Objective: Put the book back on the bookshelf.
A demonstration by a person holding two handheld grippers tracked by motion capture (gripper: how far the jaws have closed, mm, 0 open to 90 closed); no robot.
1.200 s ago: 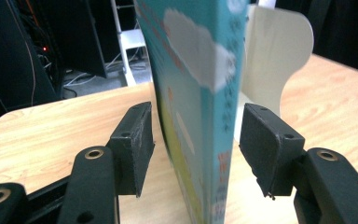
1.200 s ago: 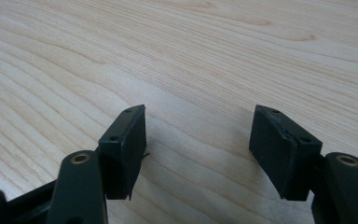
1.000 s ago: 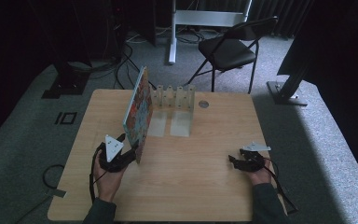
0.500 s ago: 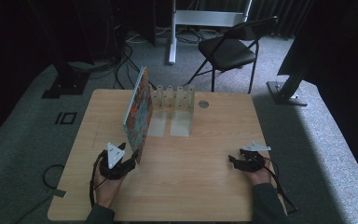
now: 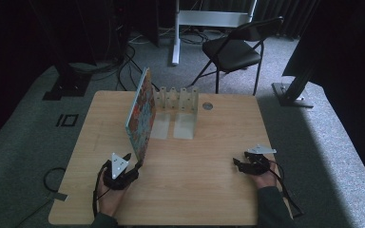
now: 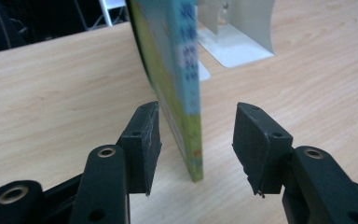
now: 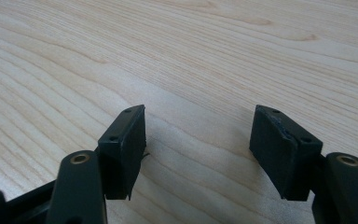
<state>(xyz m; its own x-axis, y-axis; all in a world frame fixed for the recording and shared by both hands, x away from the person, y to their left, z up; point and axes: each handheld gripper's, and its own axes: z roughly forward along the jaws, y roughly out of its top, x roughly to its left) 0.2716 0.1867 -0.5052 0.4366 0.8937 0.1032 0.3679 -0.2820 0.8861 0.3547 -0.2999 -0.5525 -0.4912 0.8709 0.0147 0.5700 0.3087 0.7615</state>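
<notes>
The book stands on edge on the wooden table, its far end by the white rack; its cover print is too blurred to read. The left gripper straddles the book's near corner, jaws just closing in but neither pad touching it. The right gripper rests well right of the book, jaws apart and empty. Beyond the table are grey carpet, cables and a folding chair.

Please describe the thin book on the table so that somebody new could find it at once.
On the wooden table, look at the left half, in front of the white rack near the far edge. The book stands there on its edge, its near corner between the left tongs. It alone is colourful, with a blue and green cover.
</notes>
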